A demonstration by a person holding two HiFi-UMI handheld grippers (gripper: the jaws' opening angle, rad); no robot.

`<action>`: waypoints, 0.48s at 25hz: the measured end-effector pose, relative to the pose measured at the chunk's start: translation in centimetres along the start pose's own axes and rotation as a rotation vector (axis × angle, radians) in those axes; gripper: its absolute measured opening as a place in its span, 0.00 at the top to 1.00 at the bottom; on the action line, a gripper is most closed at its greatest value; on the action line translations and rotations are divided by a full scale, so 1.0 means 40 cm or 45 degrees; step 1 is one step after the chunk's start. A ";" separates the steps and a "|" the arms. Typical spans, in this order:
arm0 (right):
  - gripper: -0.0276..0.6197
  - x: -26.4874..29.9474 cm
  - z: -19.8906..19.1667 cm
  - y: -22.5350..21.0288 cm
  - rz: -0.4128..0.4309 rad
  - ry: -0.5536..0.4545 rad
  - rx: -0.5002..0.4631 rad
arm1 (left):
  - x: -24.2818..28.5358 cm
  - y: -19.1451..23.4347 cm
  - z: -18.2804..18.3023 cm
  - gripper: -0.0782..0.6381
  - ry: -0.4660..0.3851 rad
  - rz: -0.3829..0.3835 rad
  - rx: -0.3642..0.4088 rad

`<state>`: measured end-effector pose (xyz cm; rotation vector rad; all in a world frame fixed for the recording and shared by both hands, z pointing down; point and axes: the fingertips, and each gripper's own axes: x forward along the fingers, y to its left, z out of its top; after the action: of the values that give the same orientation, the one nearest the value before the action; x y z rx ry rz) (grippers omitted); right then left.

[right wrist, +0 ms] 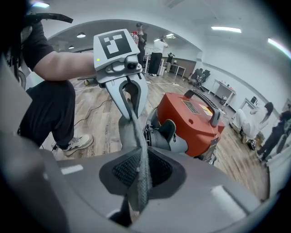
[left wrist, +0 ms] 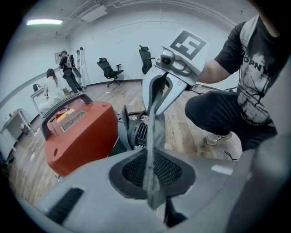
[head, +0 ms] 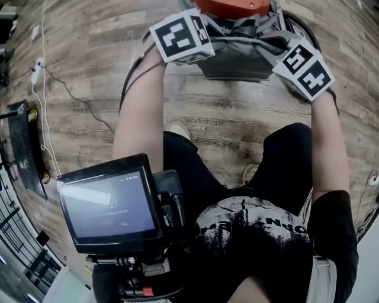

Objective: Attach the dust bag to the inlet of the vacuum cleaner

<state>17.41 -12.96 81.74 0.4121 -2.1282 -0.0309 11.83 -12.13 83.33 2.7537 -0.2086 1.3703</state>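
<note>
A grey fabric dust bag [head: 237, 56] hangs stretched between my two grippers, just in front of the red vacuum cleaner [head: 232, 6]. In the left gripper view my left gripper [left wrist: 152, 182] is shut on one edge of the bag [left wrist: 152, 136]. The right gripper [left wrist: 159, 93] holds the far edge. Behind the bag stand the red body [left wrist: 77, 132] and its black round inlet [left wrist: 138, 133]. In the right gripper view my right gripper [right wrist: 140, 182] pinches the bag's edge [right wrist: 136, 136], with the left gripper [right wrist: 129, 95] opposite. The inlet [right wrist: 159, 134] lies just beyond the fabric.
I squat on a wooden floor [head: 237, 112], shoes [head: 177, 127] close under the bag. A screen rig [head: 112, 204] hangs at my chest. A white cable [head: 44, 106] and a black stand [head: 26, 148] lie at the left. Office chairs [left wrist: 109, 70] and people [left wrist: 52, 88] are far back.
</note>
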 end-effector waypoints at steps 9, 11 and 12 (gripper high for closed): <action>0.90 0.017 -0.079 0.009 0.023 -0.008 0.144 | -0.009 0.011 0.076 0.84 -0.050 0.036 0.099; 0.90 0.012 -0.077 0.009 0.013 -0.007 0.118 | -0.007 0.013 0.075 0.84 -0.050 0.034 0.091; 0.90 0.008 -0.071 0.007 0.007 -0.012 0.105 | -0.007 0.014 0.070 0.83 -0.053 0.030 0.078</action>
<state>19.51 -12.42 83.63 0.4554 -2.1451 0.0580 13.81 -12.97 81.42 2.8406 -0.2055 1.3486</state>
